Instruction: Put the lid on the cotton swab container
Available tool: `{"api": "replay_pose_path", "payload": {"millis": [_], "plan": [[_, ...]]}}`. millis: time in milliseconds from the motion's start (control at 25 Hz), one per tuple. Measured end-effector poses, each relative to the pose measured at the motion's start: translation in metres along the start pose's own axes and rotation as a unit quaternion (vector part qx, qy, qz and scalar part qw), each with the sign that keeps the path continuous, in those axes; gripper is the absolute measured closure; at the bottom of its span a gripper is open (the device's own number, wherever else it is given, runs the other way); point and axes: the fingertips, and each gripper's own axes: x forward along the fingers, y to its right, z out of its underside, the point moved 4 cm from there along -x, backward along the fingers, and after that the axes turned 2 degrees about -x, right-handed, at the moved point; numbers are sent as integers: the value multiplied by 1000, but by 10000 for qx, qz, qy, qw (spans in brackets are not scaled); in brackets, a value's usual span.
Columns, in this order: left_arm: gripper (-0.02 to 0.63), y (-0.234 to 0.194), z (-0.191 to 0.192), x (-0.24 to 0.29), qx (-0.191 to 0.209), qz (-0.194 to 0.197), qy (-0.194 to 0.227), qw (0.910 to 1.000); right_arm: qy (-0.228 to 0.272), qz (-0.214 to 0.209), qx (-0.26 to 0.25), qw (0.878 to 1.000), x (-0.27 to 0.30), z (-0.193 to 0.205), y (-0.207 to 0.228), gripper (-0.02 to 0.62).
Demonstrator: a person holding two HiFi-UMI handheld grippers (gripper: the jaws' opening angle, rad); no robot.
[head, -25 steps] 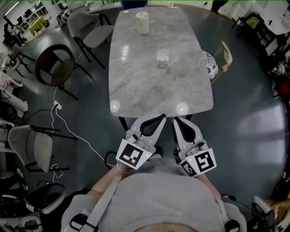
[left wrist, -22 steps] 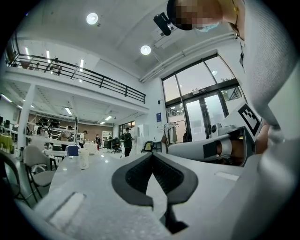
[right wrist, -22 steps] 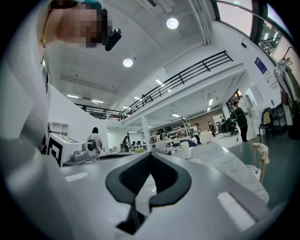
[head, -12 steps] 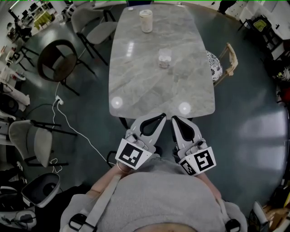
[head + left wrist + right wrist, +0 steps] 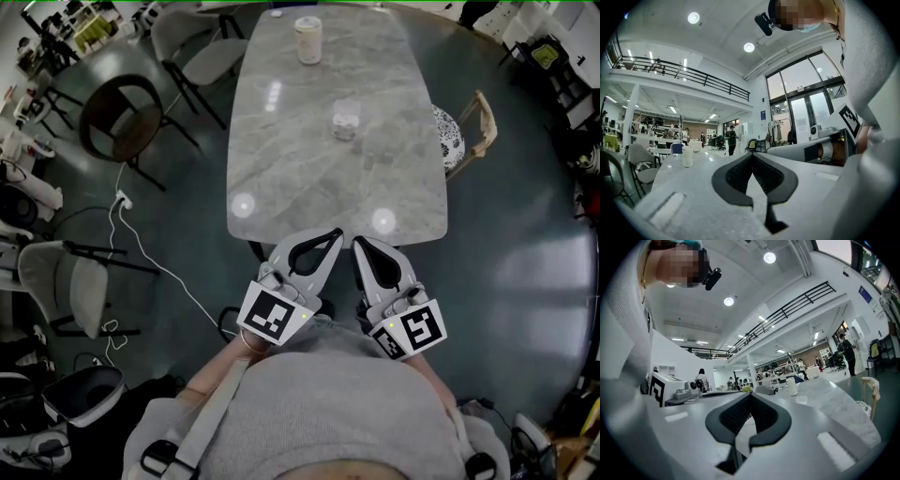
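My left claw (image 5: 335, 235) is pressed fully together. Its own view shows the dark pads of the left claw (image 5: 752, 155) meeting at the tip with nothing pinched between them. The right claw (image 5: 360, 243) is the same, pads together and empty, as the right claw (image 5: 750, 395) shows in its own view. Both are held level and side by side, close to my body, with their tips just short of the near edge of the table (image 5: 309, 178) and touching nothing.

Over the past second the table's near edge has crept a little closer to the claw tips, and everything on the tabletop has drifted slightly across the head view. I read that as me closing in on the table. No part of the task has begun: neither piece is reached and neither claw has spread for a grasp.

Further out, a small clear piece (image 5: 346, 120) sits mid-table, well apart from both claws. A taller pale cylinder (image 5: 308, 39) stands upright near the far end, and it also shows in the left gripper view (image 5: 687, 156). I take these two to be the swab container and its lid, but at this distance I cannot tell which is which. Both are out of reach until I move in further and spread a claw
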Motion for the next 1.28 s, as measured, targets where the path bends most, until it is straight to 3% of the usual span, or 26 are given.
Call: {"api": "replay_pose_path", "payload": {"millis": [360, 720, 1280], "plan": [[609, 12, 0, 5, -46, -142, -19, 9999, -82, -194, 78, 9997, -9, 0, 9, 595], [607, -9, 0, -7, -59, -254, 4, 9997, -65, -266, 49, 9996, 11, 2, -2, 595], [609, -69, 5, 53, -30, -77, 40, 10000, -97, 121, 34, 9999, 60, 1, 56, 595]]}}
